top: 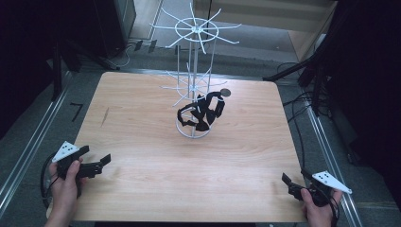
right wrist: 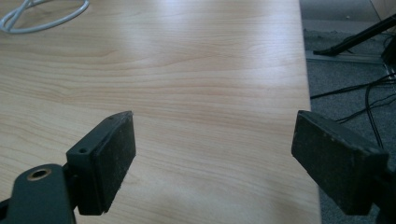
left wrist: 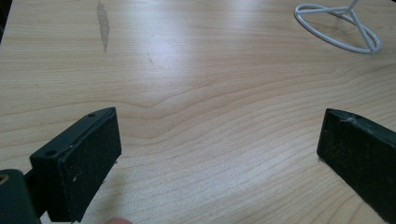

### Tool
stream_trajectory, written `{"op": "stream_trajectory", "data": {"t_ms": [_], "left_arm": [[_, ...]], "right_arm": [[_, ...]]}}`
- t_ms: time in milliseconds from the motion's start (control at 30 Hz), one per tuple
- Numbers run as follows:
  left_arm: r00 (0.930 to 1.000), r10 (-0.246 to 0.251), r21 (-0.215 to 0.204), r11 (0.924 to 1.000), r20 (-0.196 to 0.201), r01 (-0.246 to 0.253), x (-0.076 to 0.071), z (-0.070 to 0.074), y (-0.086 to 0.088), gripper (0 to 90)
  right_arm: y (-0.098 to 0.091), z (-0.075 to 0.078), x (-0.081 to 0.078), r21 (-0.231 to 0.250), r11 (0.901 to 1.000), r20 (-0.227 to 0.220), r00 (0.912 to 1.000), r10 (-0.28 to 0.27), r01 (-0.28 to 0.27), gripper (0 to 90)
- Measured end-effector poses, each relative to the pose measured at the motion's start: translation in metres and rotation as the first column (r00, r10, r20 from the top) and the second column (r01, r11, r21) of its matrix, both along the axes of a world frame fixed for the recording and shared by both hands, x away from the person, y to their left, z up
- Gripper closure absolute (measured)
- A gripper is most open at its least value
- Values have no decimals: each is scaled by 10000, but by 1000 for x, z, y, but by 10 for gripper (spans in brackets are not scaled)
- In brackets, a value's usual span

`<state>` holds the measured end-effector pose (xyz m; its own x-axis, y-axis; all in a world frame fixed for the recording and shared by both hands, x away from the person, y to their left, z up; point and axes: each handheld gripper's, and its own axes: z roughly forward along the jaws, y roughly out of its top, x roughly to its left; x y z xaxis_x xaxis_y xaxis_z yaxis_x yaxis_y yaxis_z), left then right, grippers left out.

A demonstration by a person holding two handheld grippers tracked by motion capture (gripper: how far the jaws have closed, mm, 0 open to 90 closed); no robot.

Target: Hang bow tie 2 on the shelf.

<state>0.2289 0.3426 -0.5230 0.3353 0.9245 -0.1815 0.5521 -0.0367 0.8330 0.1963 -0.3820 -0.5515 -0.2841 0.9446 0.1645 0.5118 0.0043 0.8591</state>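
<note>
Light wooden table [top: 142, 189] on grey carpet floor [top: 265, 54], dark surroundings, black cables [top: 302, 101]

Wooden table [top: 142, 113], grey floor [top: 302, 45], black cables [top: 298, 101], metal rails [top: 28, 146]

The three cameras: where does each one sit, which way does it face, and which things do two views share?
High view: above the person's side, looking forward and down on the wooden table; both hands hold the left gripper and right gripper.
Left gripper view: on the left gripper, looking across the table between its open jaws.
Right gripper view: on the right gripper, facing the table's edge and the floor cables.
Shared: both gripper views catch the white wire stand base ring.
</note>
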Motion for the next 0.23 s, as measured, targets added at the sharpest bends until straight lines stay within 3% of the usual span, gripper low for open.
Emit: {"op": "stream_trajectory", "data": {"t_ms": [233], "left_arm": [[10000, 50, 92, 9999, -9, -49, 1, 0, -1, 2]], "right_arm": [[0, 0, 2, 332, 9994, -121, 9999, -92, 96, 148]]}}
